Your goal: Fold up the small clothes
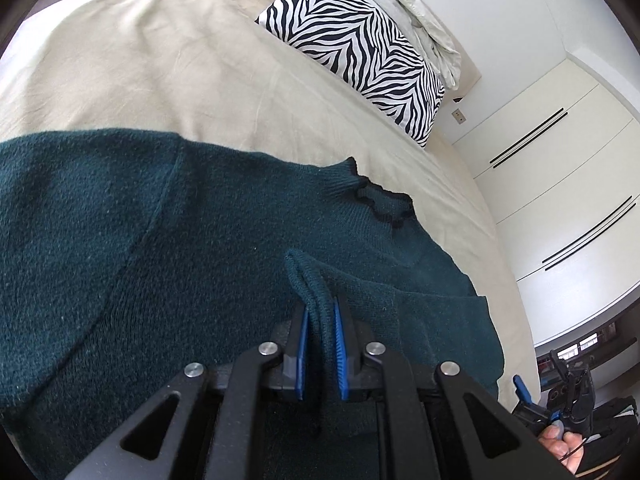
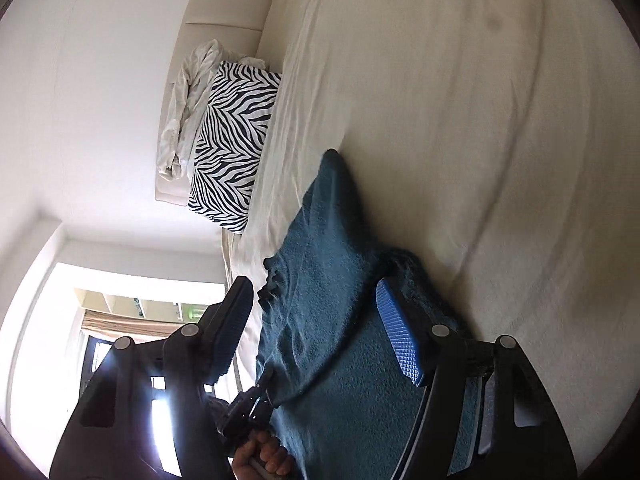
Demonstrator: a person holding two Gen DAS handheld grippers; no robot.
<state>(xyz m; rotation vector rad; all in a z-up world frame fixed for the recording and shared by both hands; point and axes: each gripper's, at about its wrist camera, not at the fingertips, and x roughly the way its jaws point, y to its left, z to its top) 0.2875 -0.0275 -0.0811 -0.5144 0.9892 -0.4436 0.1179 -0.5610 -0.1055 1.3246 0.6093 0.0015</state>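
Left wrist view: the left gripper pinches a sweater edge lying on the bed; the right gripper gapes empty. Carry the fold across evenly (keep the pinch firm).

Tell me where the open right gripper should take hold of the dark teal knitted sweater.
Grip the dark teal knitted sweater at its free hem edge, coming in low from the sweater's open side. That edge lies loose on the beige bedsheet. The left gripper already pinches a cuff, and the right gripper hangs open above the knit.
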